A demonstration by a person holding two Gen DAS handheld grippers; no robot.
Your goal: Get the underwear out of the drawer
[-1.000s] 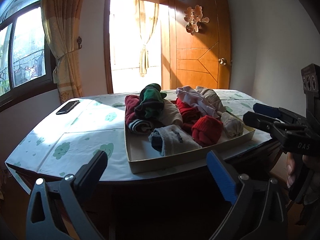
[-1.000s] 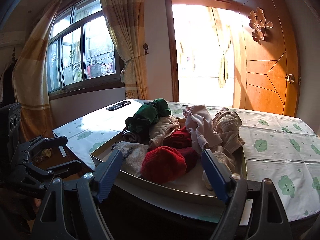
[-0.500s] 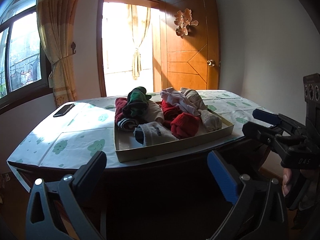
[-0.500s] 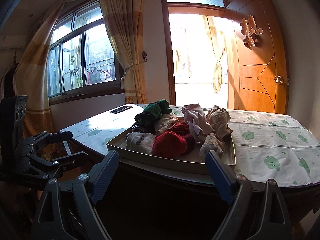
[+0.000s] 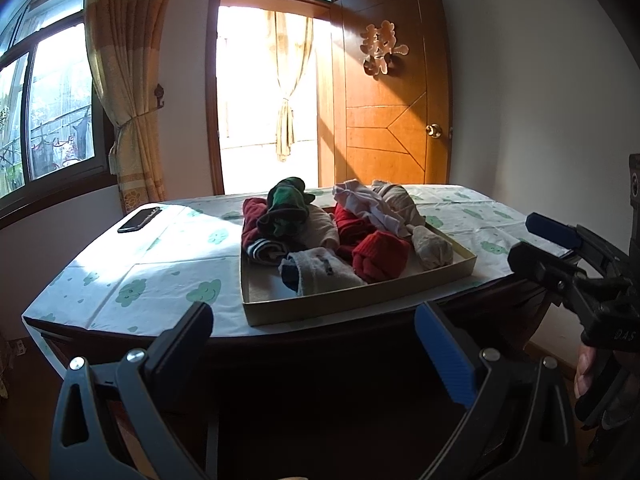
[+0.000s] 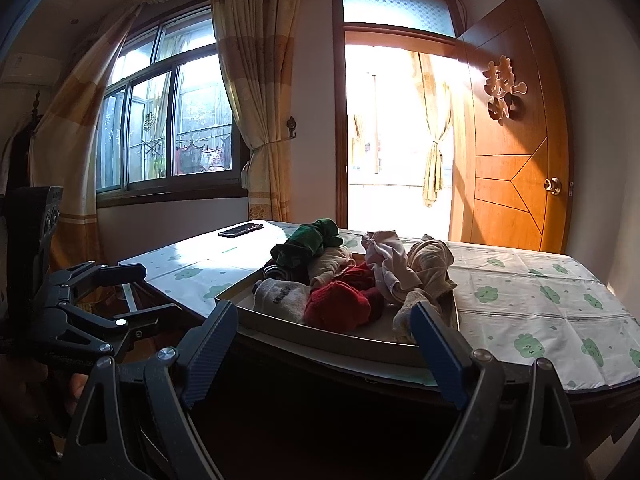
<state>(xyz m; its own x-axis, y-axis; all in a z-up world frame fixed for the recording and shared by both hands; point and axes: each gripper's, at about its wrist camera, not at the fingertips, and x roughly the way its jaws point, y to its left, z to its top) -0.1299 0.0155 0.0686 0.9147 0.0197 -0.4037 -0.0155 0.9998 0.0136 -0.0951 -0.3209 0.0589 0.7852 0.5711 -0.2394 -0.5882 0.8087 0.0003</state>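
On the table (image 5: 168, 280), covered by a white cloth printed with green clouds, a shallow cardboard drawer (image 5: 352, 308) is seen near the front edge, well apart from both tools. The drawer is filled toward its back with a heap of rolled underwear (image 5: 340, 232): a green piece on top at the left, dark red and striped pieces beneath it, a grey roll and a red roll at the front, pale pink and beige pieces at the right. A dark phone (image 5: 139, 219) is noted at the far left corner of the table. The left gripper (image 5: 316, 344) is held short of the table edge, jaws wide apart, nothing between them. The right gripper (image 6: 326, 336) is likewise held off the table with jaws spread and empty.
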